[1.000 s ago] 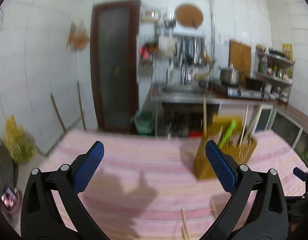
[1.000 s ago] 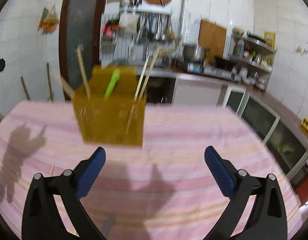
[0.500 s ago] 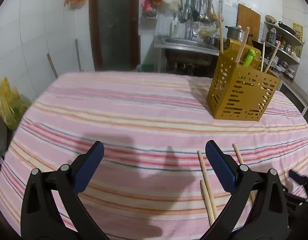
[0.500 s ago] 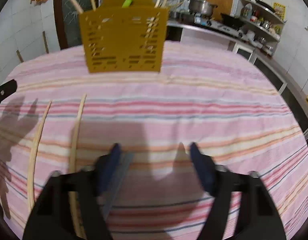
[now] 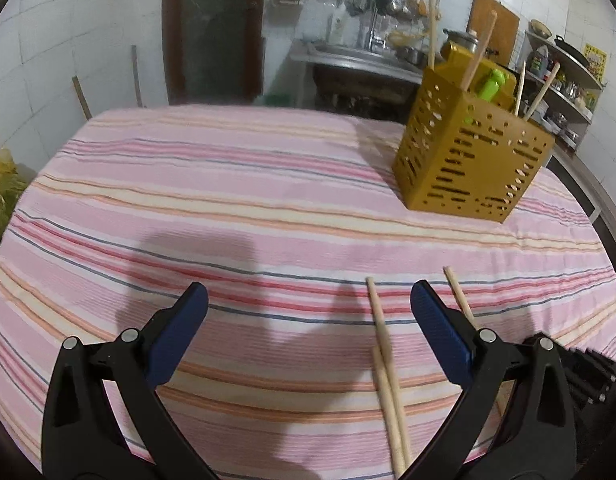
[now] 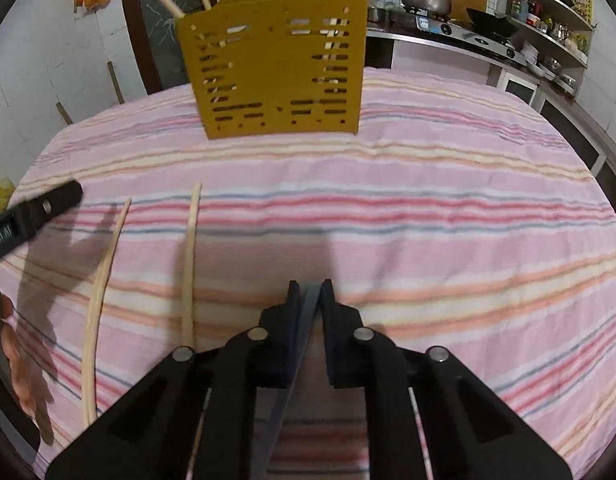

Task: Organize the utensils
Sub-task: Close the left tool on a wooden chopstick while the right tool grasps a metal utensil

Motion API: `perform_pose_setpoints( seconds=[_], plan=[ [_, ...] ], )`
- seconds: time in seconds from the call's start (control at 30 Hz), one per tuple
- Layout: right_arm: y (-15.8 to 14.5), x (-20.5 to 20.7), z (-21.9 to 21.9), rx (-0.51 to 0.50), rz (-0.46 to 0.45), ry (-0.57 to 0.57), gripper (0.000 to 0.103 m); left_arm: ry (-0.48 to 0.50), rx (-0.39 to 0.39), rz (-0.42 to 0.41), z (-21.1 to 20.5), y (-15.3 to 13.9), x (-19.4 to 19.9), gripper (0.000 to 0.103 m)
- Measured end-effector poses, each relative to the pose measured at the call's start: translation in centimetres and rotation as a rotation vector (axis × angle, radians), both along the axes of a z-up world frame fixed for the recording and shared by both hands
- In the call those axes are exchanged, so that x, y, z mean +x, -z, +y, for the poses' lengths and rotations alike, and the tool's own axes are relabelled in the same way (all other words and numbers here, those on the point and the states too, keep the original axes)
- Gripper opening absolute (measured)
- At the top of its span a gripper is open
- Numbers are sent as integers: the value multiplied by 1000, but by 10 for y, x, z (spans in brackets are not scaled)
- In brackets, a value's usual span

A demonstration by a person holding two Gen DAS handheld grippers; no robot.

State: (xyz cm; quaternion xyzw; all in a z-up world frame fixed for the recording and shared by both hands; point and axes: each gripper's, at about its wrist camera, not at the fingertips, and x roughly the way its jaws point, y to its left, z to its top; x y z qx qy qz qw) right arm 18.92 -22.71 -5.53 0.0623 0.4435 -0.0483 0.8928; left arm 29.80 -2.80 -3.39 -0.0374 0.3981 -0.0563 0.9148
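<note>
While L gripper (image 5: pixel 308 316) gapes, R gripper (image 6: pixel 310 290) just clamped grey utensil (image 6: pixel 304 320).

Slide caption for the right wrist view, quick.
Right gripper closed on a flat grey utensil, facing the yellow holder across the striped cloth.

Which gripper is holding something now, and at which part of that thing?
The right gripper has just closed on a thin grey utensil, near its far end. What it is cannot be told. The left gripper holds nothing.
</note>
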Motion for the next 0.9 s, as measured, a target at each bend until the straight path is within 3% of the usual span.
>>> perform_pose_setpoints(
  seconds=[0.27,0.33,0.57,0.7,0.9],
  plan=[
    [3,10,-15,15,-3,-35,11,35,1,105,-28,21,13,73],
    [5,9,-13,4,-11,-41,11,49,16,127,-36,27,16,59],
    [5,7,-13,-4,-29,-41,11,37,47,129,-48,32,14,41],
    [6,6,-14,4,-37,-33,11,8,12,136,-45,33,17,24],
    [6,5,-16,17,-48,-21,11,-2,-5,138,-39,34,20,15]
  ],
)
